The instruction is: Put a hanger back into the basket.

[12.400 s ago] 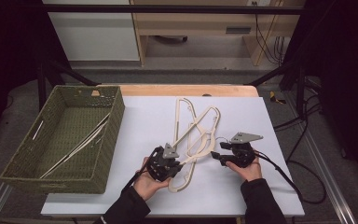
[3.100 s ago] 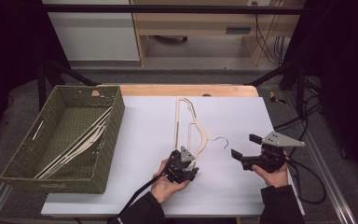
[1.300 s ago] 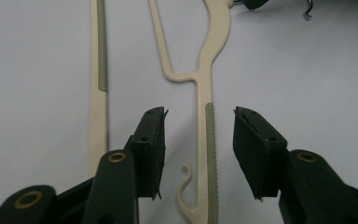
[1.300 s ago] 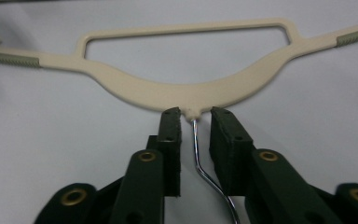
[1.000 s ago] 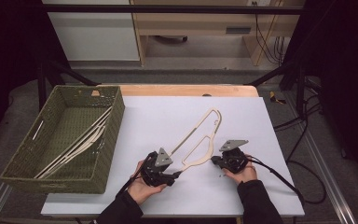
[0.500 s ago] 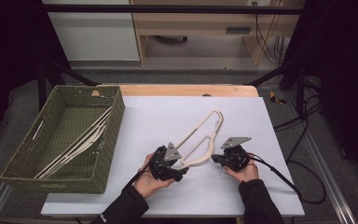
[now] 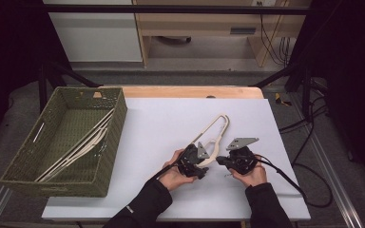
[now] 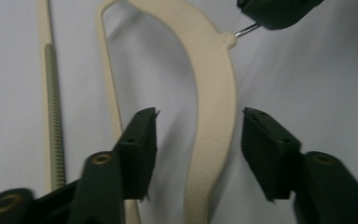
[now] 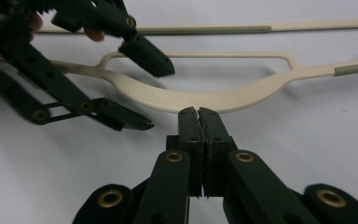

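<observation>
hanger: cream plastic, lying on the white table, right of the basket.
left gripper: jaws apart, astride the hanger's broad arm, pads clear of it; they have just been closing.
right gripper: jaws pressed together on the metal hook at the hanger's neck.
basket: green wicker, more hangers inside.

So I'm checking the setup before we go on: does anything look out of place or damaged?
Nothing stands out. The cream hanger lies intact on the white table, its metal hook pinched in the right gripper; more hangers lie in the green basket.
</observation>
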The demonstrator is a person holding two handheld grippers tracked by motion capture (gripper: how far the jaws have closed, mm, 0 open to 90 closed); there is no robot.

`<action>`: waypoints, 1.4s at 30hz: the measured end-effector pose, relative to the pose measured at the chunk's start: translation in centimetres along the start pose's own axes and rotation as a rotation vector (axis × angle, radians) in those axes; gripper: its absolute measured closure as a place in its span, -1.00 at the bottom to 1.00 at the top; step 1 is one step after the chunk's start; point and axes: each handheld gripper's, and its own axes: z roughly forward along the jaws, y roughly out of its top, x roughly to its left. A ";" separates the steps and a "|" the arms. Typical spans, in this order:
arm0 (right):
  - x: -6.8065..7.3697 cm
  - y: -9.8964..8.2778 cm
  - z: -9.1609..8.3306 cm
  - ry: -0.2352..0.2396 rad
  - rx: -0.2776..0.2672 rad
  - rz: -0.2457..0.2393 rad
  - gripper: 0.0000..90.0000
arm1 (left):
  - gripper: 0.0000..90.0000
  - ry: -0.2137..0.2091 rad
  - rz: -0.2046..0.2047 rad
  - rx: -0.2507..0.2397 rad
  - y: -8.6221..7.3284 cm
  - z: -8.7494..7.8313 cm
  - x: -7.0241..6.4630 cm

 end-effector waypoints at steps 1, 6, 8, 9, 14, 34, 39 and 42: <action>0.1 0.1 0.0 -0.002 -0.004 0.003 0.99 | 0.23 0.004 0.007 0.014 -0.1 0.1 0.1; 0.2 0.2 -0.3 0.001 -0.015 -0.007 0.99 | 0.60 0.006 0.031 0.009 0.0 -0.4 -0.4; 0.1 0.3 -0.5 0.008 -0.036 -0.001 0.97 | 0.63 0.002 0.047 0.013 0.0 -0.7 -0.5; 0.1 0.3 -1.0 0.013 -0.065 -0.007 0.78 | 0.65 0.010 0.050 0.007 0.0 -0.8 -0.5; -0.3 0.5 -3.4 0.011 -0.206 0.022 0.38 | 0.69 0.010 0.043 -0.037 0.0 -2.3 -0.4; -3.4 -2.7 -9.5 -0.139 -0.479 0.200 -0.69 | 0.91 0.138 -0.136 -0.171 -2.1 -9.3 4.2; -3.3 -2.8 -9.3 -0.141 -0.467 0.190 -0.72 | 0.92 0.147 -0.129 -0.209 -2.4 -11.7 4.4; -3.1 -2.7 -9.4 -0.149 -0.462 0.189 -0.79 | 0.92 0.146 -0.130 -0.245 -2.4 -13.6 4.6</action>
